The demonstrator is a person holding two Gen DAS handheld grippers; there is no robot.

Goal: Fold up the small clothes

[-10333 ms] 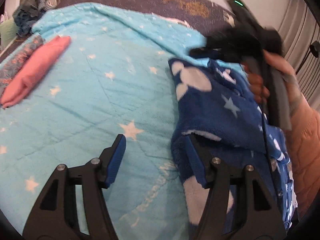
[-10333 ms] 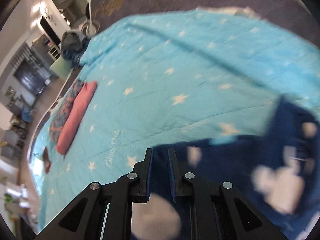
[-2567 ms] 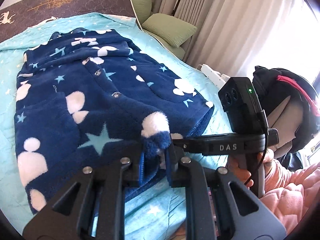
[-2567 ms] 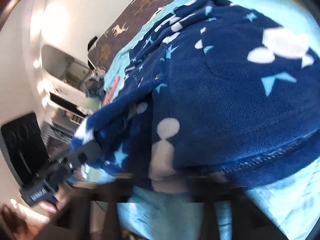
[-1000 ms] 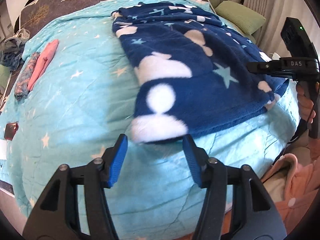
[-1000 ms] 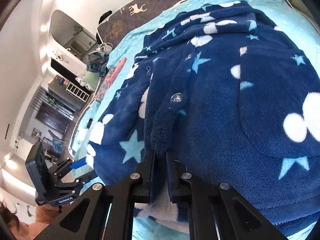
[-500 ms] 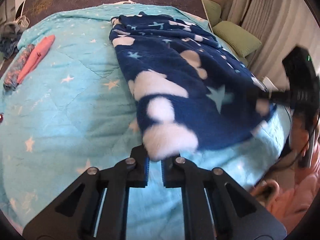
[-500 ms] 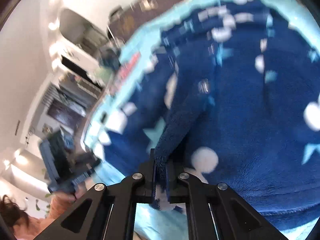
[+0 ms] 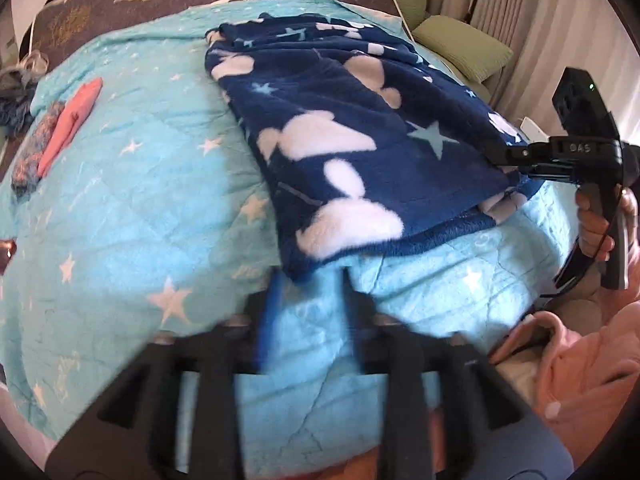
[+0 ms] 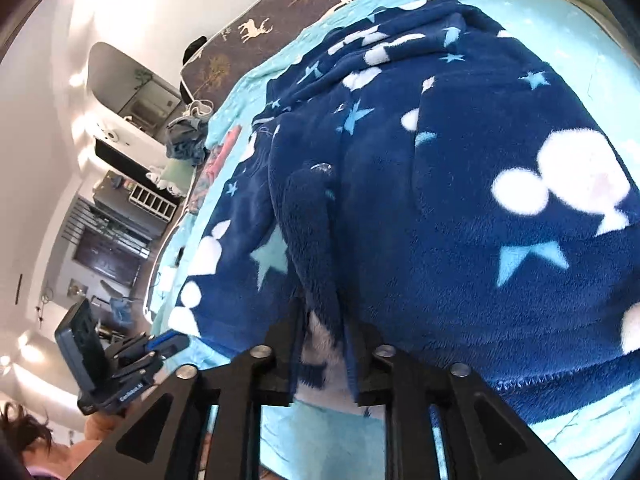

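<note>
A dark blue fleece garment with white shapes and pale stars lies folded lengthwise on the turquoise star bedspread. My left gripper is blurred and its jaws are opening. The garment's near corner rests right at its fingertips, and the pads are off it. My right gripper is opening too, with a thick fold of the garment still between its fingers. In the left wrist view the right gripper sits at the garment's right edge, held by a hand. The left gripper shows at lower left in the right wrist view.
A folded pink cloth and a patterned cloth lie at the bedspread's left side. A pile of grey-blue clothes sits beyond them. Green pillows and curtains are at the far right. A pink sleeve is at bottom right.
Half a second ago both grippers were shut on the garment's near edge. Now both sets of jaws have spread, and the left corner lies on the bedspread.
</note>
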